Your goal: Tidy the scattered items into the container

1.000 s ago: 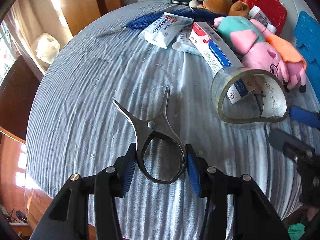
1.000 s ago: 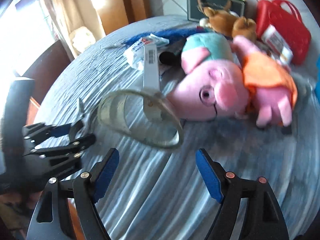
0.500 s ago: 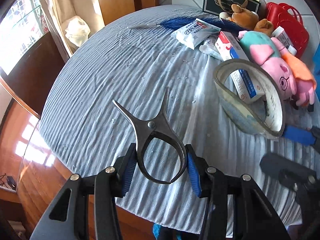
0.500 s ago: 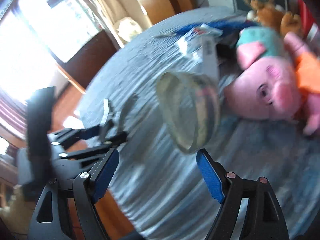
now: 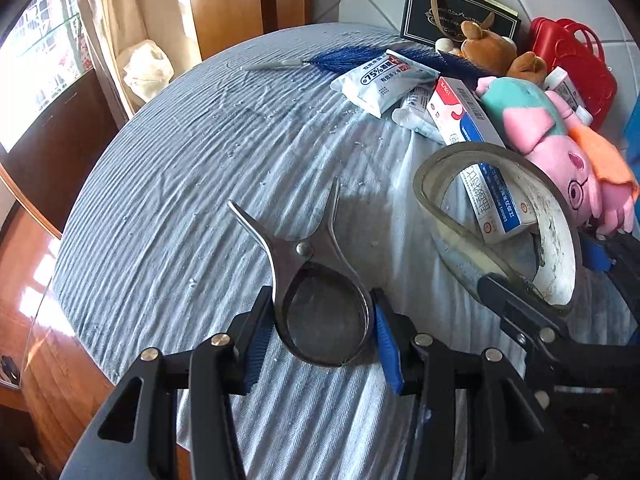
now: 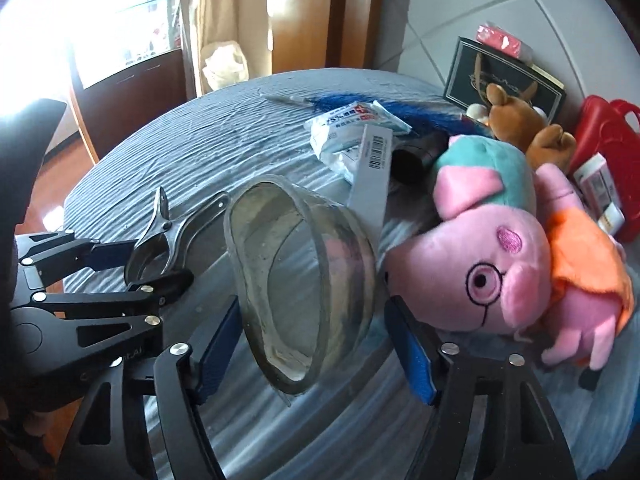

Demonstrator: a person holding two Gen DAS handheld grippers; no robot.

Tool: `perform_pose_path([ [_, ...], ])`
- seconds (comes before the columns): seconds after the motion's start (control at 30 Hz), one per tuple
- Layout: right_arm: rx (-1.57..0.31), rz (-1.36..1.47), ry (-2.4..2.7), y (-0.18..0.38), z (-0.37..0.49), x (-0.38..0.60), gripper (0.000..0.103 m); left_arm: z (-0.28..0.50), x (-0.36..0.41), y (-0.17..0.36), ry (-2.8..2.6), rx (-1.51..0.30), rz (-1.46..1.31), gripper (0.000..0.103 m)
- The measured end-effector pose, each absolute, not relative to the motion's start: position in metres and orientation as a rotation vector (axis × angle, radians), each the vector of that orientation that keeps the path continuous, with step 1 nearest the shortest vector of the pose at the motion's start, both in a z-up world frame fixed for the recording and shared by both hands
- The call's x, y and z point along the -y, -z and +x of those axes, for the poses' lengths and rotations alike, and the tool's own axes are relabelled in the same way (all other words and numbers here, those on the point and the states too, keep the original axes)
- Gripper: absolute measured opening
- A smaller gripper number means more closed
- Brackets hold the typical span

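Note:
Metal scissors (image 5: 316,264) with a loop handle lie blades-open on the blue striped cloth, and my left gripper (image 5: 320,308) is shut on the loop. They also show from the side as scissors (image 6: 160,236) in the left gripper (image 6: 148,268). A near-empty clear tape roll (image 6: 256,240) stands tilted on edge between the pads of my right gripper (image 6: 312,308). Its jaws are closing around the roll, with a thin gap still showing at the right pad. In the left wrist view the tape roll (image 5: 556,216) leans on a carton, with the right gripper (image 5: 536,264) astride its near rim. A red basket (image 5: 576,64) stands at the far right.
A pink pig plush (image 6: 480,264) lies right beside the roll. Behind it lie a white and blue carton (image 5: 460,112), a wipes pack (image 5: 384,80), a blue brush (image 5: 340,58) and a brown plush (image 5: 488,48). The cloth (image 5: 180,200) ends at the table's wooden edge to the left.
The tape roll has gone from lying low against the carton to standing tilted between the right pads, which have drawn closer together. The left gripper keeps its hold on the scissors.

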State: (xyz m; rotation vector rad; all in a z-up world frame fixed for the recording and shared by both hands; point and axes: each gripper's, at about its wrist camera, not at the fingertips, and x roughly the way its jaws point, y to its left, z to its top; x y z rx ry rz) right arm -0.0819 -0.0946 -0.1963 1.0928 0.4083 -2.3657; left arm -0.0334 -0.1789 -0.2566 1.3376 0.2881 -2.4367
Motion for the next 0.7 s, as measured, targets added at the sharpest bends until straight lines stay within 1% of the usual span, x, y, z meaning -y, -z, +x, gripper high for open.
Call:
perform_pose_path([
  [0.1,-0.42,1.086,2.38,0.197,-0.082,0.097,0.063,-0.032,0.179,0.253,2.431,-0.291,1.328,0.046],
  [0.27,-0.214,1.111,2.373,0.177,-0.076,0.079,0.062,-0.021,0.17,0.226,2.468,-0.226,1.267,0.046],
  [0.43,-0.129,1.061,2.397,0.14,-0.065,0.063,0.06,-0.016,0.163,0.191,2.52,-0.221,1.212,0.046],
  [0.5,-0.1,1.048,2.402,0.127,-0.065,0.057,0.016,-0.017,0.158,0.179,2.547,-0.213,1.201,0.046],
  [0.6,-0.076,1.086,2.407,0.115,-0.071,0.049,0.016,-0.021,0.15,0.168,2.578,-0.19,1.201,0.046],
  [0.7,-0.037,1.196,2.387,0.127,-0.074,0.041,0.016,-0.024,0.148,0.178,2.571,-0.184,1.24,0.046],
])
